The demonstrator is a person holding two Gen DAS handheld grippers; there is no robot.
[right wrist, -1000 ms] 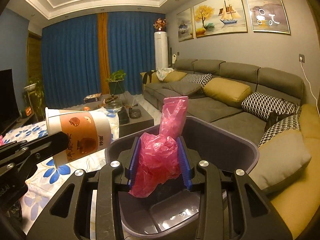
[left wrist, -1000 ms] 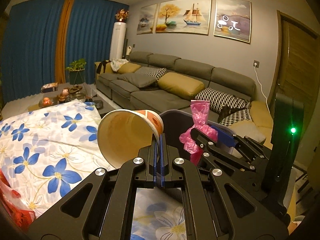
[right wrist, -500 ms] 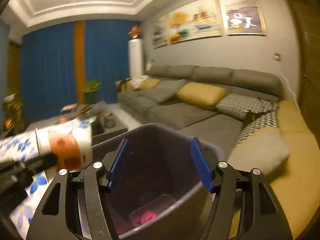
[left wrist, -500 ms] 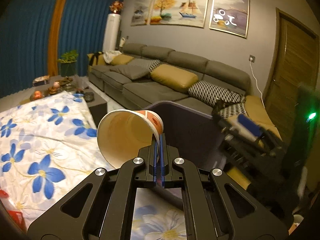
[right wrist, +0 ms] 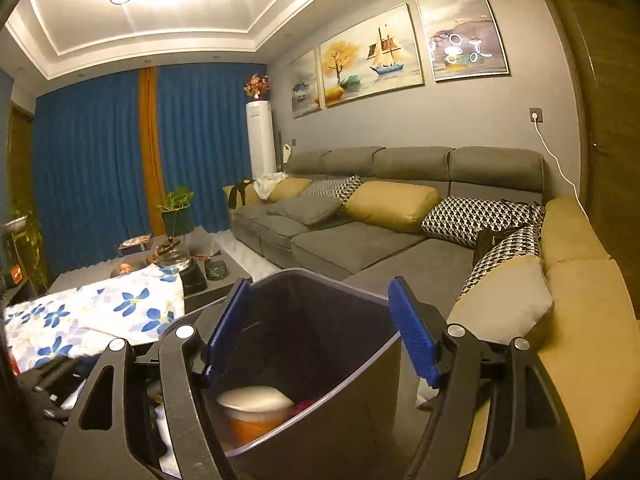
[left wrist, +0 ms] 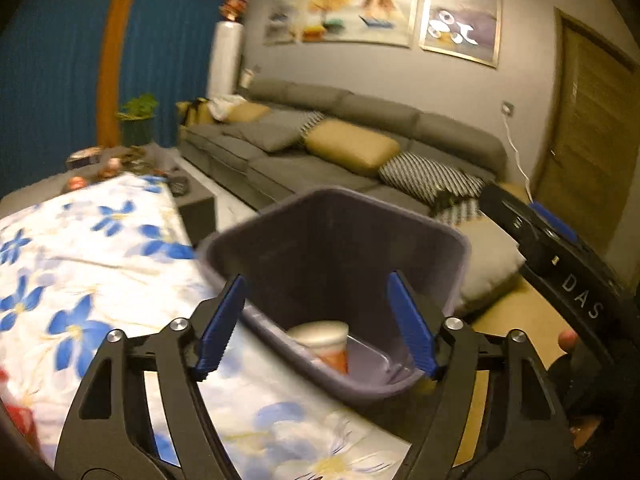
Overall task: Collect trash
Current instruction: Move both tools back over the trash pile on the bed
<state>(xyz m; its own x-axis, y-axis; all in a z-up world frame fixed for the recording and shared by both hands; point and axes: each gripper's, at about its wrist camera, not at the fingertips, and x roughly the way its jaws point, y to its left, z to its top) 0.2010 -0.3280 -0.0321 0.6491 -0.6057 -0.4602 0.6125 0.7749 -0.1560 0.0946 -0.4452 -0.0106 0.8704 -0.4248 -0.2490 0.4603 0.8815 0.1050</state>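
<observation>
Left tool [left wrist: 316,322] and right tool [right wrist: 314,330]: jaws just spread, nothing between them. Cup [left wrist: 322,340] lies in bin [left wrist: 460,256].

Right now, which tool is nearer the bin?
Right, it seems: right tool hangs over the open bin; left tool sits at its near rim, above the tablecloth. Both jaws have just been opening, empty.
</observation>
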